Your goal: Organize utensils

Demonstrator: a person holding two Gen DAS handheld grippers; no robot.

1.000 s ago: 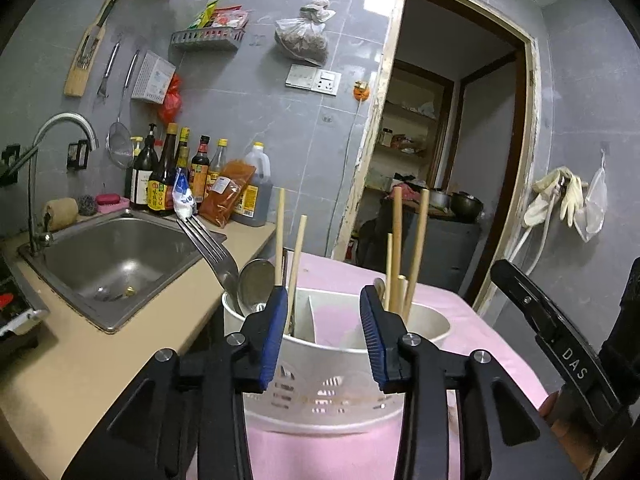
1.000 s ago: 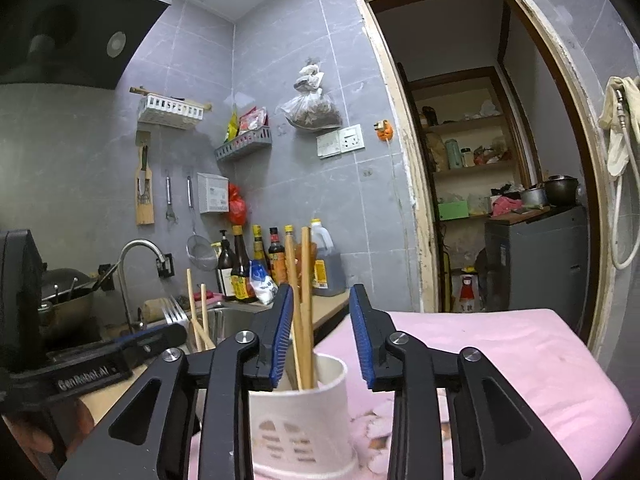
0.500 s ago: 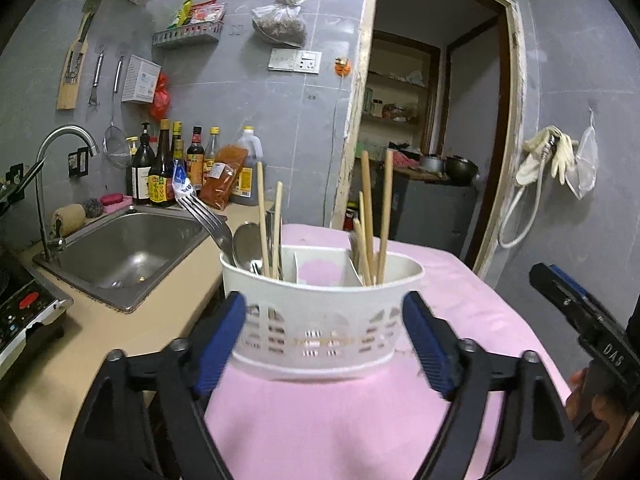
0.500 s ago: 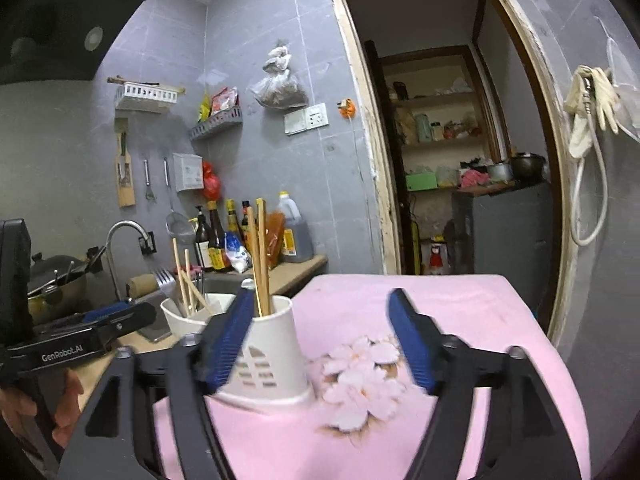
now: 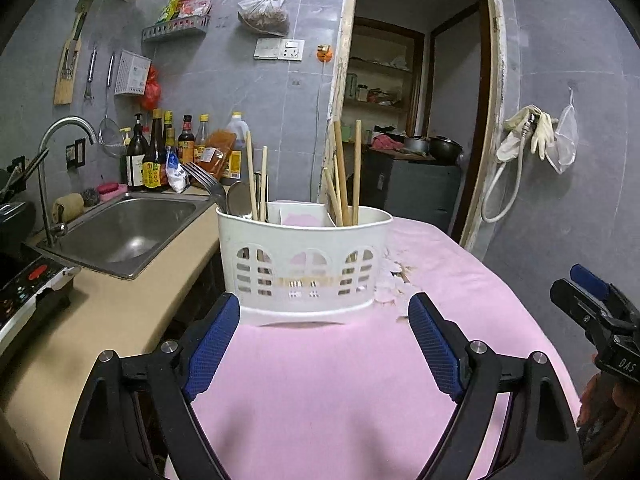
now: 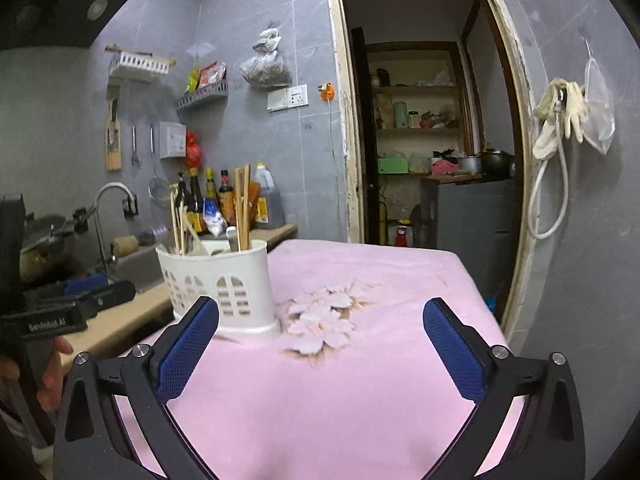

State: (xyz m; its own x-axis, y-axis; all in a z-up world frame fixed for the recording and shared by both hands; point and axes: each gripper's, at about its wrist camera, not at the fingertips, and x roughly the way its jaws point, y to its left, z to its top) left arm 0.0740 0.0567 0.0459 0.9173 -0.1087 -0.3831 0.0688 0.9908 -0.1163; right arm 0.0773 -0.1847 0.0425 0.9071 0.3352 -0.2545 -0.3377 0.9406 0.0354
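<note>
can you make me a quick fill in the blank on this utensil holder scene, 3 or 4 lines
1. The white utensil holder stands on a ____ cloth.
2. The fork leans out of the holder's end nearest the ____.
3. The holder's ____ compartment holds no utensils.
4. Nothing sits between the left tongs; their jaws stand ____.

Missing words: pink; sink; middle; open

At centre frame the caddy (image 5: 304, 256) is matt white plastic, holding pale bare-wood chopsticks (image 5: 344, 172) and a shiny metal fork (image 5: 206, 182). Soft pink cloth (image 5: 320, 380) covers the table; the sink (image 5: 124, 232) at left is brushed steel.
</note>
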